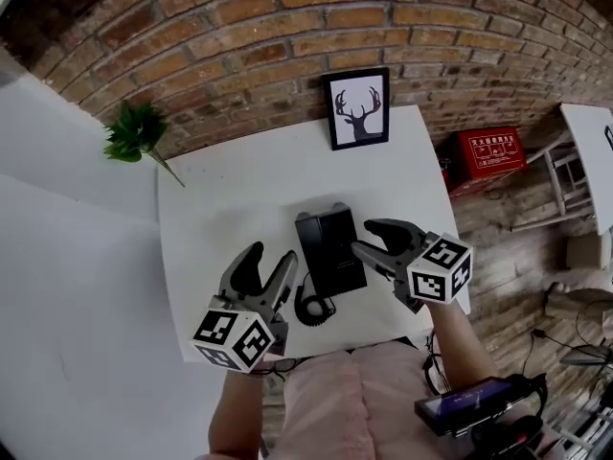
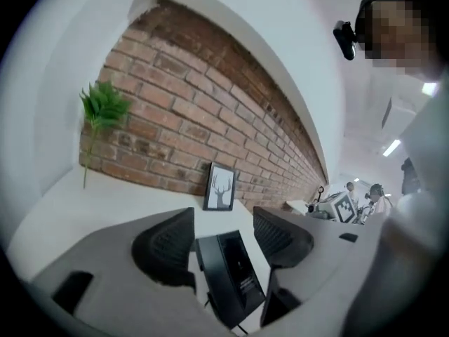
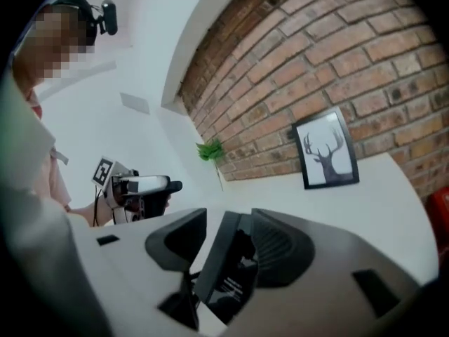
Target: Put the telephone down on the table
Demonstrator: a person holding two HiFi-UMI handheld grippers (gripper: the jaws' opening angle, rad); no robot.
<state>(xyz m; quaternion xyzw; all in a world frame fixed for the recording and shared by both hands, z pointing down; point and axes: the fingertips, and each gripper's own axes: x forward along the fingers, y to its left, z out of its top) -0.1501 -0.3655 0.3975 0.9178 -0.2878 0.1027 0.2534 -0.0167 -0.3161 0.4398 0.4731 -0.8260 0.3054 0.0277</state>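
Nearest the lens, the left tool (image 1: 268, 260) and the right tool (image 1: 362, 236) hang above the desk (image 1: 239, 180) with jaws apart and nothing clamped. Each tool's own view shows its pads standing open, the telephone lying beyond them on the desk rather than held. The black telephone (image 1: 330, 247) rests flat on the white desk between the two tools, with the right tool's tips just beside its right edge and the left tool a little off its left side. Its coiled cord (image 1: 311, 307) curls on the desk at the near end. Farther back, a framed deer print (image 1: 357, 108) leans against the brick wall (image 1: 287, 27), a green plant (image 1: 134, 132) shows near the desk's far left corner, and a red box (image 1: 488, 151) sits to the right of the desk. By the look of it the set-down is done and the release is the step in hand. What is left, seemingly, is to draw both tools clear — without snagging the cord or nudging the telephone.
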